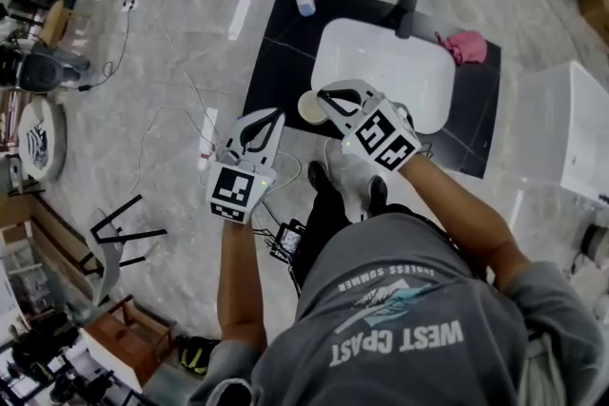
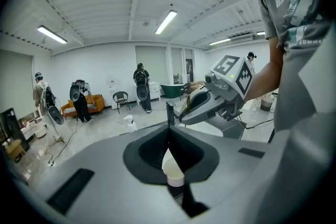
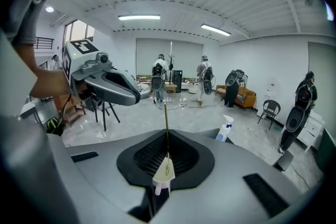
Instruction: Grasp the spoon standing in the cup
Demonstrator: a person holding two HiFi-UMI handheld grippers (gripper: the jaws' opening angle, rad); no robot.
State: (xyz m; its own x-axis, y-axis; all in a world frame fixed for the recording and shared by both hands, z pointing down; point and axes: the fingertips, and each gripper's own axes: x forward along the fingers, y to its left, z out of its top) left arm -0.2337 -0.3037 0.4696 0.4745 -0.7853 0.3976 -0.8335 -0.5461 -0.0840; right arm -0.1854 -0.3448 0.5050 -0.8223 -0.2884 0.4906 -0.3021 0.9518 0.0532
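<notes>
Clamping the spoon [image 3: 166, 128], right gripper [image 1: 325, 96] fingers should rise vertically off the cup [image 1: 310, 107] at the sink's [image 1: 381, 52] 9 o'clock; left gripper [image 1: 278, 115] closed, empty.

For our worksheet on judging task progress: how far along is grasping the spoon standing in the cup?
Done: the right gripper is at the paper cup. In hand: its jaws look closed on the upright handle of the spoon, whose bowl end sits in the cup. The left gripper is shut and empty, beside it. Left: only confirming the hold; the spoon is not lifted out.
</notes>
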